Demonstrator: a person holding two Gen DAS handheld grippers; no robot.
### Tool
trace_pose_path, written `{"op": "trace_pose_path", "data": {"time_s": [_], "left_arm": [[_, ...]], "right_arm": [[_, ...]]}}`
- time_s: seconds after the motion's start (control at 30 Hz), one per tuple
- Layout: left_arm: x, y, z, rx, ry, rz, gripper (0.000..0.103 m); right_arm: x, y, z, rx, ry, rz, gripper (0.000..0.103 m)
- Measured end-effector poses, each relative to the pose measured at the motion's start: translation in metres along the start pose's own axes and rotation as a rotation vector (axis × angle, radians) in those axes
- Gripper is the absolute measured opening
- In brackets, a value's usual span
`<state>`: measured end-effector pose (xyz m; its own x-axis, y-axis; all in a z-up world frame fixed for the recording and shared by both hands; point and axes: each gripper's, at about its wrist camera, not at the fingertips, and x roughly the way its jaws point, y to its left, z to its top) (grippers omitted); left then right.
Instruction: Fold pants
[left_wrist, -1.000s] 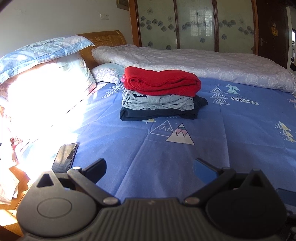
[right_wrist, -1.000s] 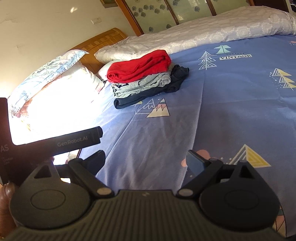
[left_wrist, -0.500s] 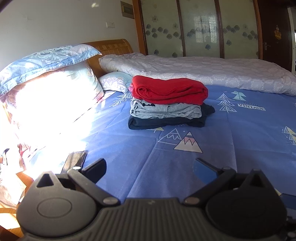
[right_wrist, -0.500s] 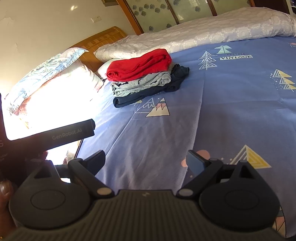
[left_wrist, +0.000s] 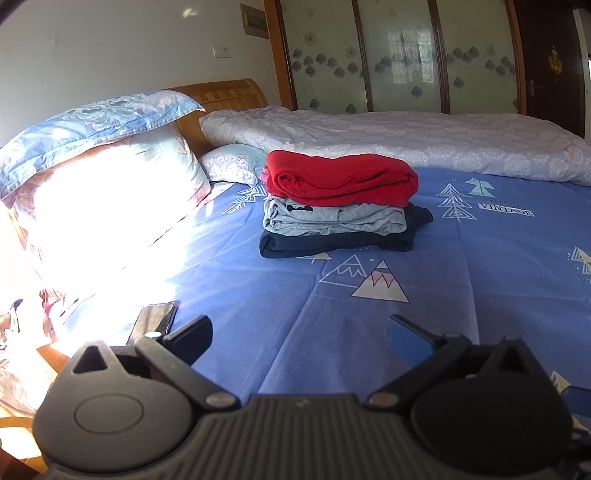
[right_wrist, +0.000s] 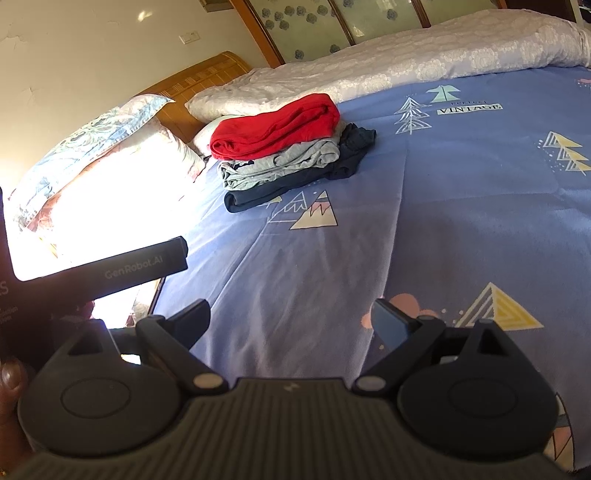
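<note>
A stack of folded clothes rests on the blue patterned bed sheet (left_wrist: 258, 295): red pants (left_wrist: 340, 181) on top, a grey garment (left_wrist: 332, 219) under them, a dark navy one (left_wrist: 332, 243) at the bottom. The right wrist view shows the same stack, with the red pants (right_wrist: 277, 125) uppermost, at centre left. My left gripper (left_wrist: 299, 328) is open and holds nothing, well short of the stack. Likewise my right gripper (right_wrist: 291, 314) is open over bare sheet (right_wrist: 443, 221). The left device's black body (right_wrist: 136, 266) crosses the right view's left side.
Pillows (left_wrist: 96, 155) are piled at the wooden headboard (left_wrist: 221, 96) on the left, washed out by sunlight. A white quilt (left_wrist: 406, 136) lies rolled along the far side. A dark phone (left_wrist: 155, 319) lies at the sheet's near left edge. Sliding wardrobe doors (left_wrist: 399, 55) stand behind.
The left wrist view has tilted upward and drawn back a little, so the stack sits lower in frame. The right view has barely shifted. Both grippers stay open.
</note>
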<state>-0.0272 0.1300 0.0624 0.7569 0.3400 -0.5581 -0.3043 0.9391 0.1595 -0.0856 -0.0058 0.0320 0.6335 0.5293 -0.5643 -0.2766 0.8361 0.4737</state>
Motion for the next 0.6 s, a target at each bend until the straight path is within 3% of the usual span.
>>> {"op": "trace_pose_path", "data": {"time_s": [0.6], "left_arm": [[0.0066,-0.0005,-0.0028,0.013,0.026,-0.002,0.103]], "right_arm": [[0.0054,0.0027,-0.0023,0.013,0.013,0.000,0.095]]}}
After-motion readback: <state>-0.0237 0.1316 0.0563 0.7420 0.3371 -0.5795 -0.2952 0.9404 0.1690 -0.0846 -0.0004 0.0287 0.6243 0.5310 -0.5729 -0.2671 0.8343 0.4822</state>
